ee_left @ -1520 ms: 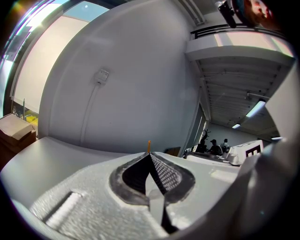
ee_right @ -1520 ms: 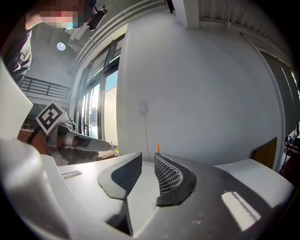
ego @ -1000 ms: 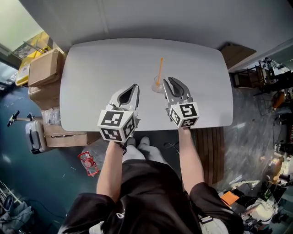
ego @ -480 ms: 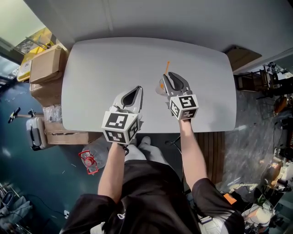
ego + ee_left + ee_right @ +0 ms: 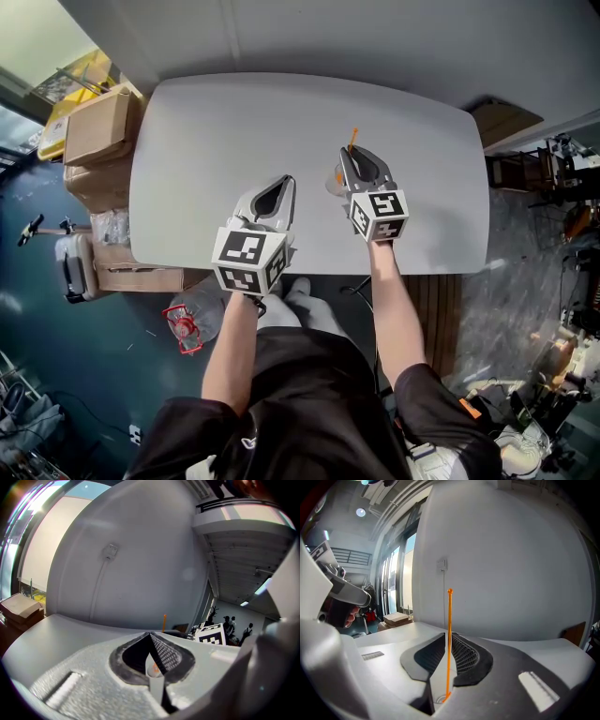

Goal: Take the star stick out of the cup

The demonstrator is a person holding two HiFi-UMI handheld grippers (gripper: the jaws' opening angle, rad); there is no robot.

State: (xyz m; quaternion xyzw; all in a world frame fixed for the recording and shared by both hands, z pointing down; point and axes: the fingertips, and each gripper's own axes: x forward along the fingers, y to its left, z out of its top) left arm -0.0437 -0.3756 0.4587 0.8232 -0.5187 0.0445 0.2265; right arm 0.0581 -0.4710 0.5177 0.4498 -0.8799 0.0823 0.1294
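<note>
Stick point(image 5: 449, 616) gripped upright by the right gripper point(image 5: 446, 637).
Its jaws are closed on it, just right of the cup point(image 5: 335, 179); the left gripper point(image 5: 151, 637) is closed, empty.

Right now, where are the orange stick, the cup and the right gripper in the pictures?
orange stick point(image 5: 449, 641): right gripper view, middle of its thin shaft.
cup point(image 5: 333, 180): head view, its clear wall left of the jaws.
right gripper point(image 5: 351, 153): head view, midway between its fingertips.

Smooth matt table point(image 5: 234, 141), glossy orange plastic star stick point(image 5: 449, 639), clear plastic cup point(image 5: 334, 180).
</note>
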